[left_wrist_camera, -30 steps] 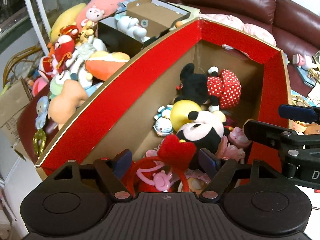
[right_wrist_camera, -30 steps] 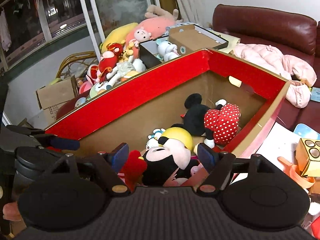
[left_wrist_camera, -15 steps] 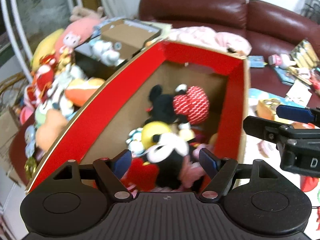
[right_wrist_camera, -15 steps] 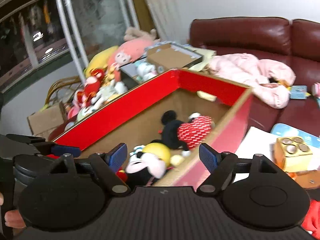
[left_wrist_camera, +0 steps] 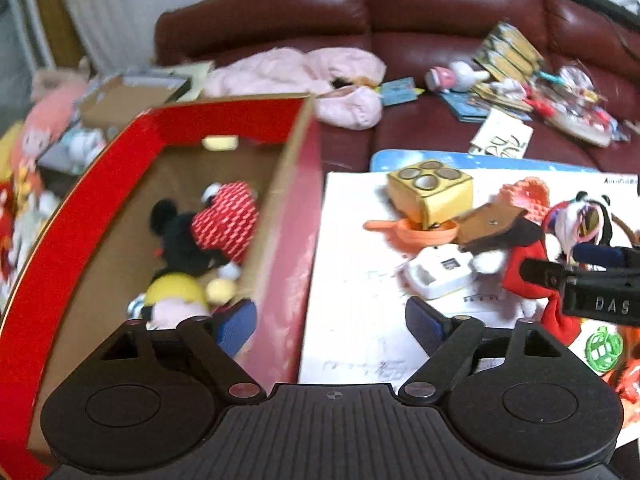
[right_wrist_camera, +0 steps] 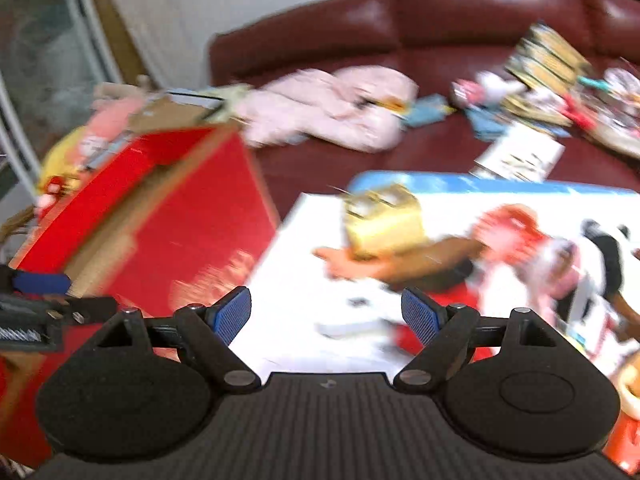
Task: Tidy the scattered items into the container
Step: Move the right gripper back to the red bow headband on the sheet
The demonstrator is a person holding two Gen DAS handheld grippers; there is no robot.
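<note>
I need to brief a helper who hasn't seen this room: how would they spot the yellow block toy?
Right of the red box, a white board lies before the sofa. At its far end the yellow block leans on an orange dish. Only it is a cube with four round holes on top.

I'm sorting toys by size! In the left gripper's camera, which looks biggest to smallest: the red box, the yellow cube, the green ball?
1. red box
2. yellow cube
3. green ball
</note>
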